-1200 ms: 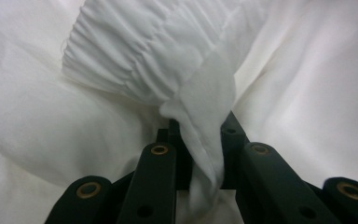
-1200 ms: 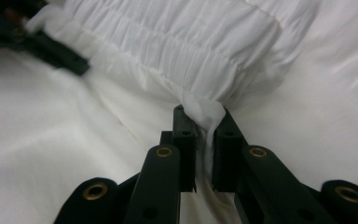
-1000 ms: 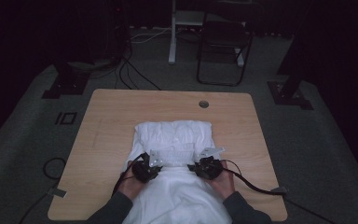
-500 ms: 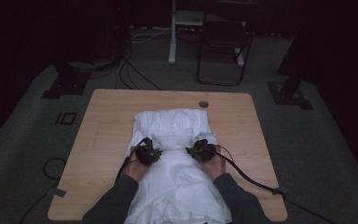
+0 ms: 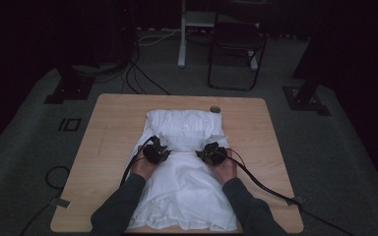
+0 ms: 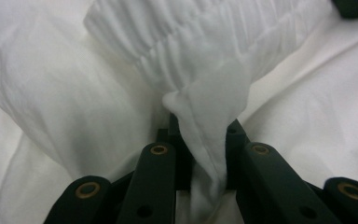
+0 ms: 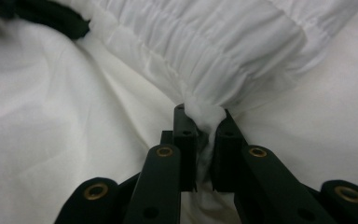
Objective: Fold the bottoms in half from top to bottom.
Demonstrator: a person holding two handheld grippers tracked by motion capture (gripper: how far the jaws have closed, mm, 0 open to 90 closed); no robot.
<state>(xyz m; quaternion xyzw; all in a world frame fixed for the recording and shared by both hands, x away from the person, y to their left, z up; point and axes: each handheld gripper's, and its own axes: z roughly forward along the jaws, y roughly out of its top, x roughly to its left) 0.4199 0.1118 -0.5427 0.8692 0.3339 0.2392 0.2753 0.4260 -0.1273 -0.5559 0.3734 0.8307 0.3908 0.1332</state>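
Observation:
A white garment (image 5: 184,182) with a gathered elastic band lies lengthwise on the wooden table (image 5: 108,142). In the high view my left gripper (image 5: 158,147) and my right gripper (image 5: 207,149) sit side by side over its middle, each holding an end of the folded-over band (image 5: 187,140). Seen from the left gripper view, the left gripper (image 6: 204,135) is shut on a pinch of white cloth (image 6: 209,98) at the band's corner. The right gripper (image 7: 205,126) is likewise shut on a bunched corner of the band (image 7: 205,112).
A small round grommet (image 5: 215,109) sits near the table's far edge. Black cables (image 5: 266,184) trail from both grippers toward the near edge. A folding chair (image 5: 236,44) and stand bases are on the dark floor beyond the table.
Both grippers have moved away from the person toward the table's far side, carrying the garment's band over the cloth beneath. The fold now lies farther up the garment.

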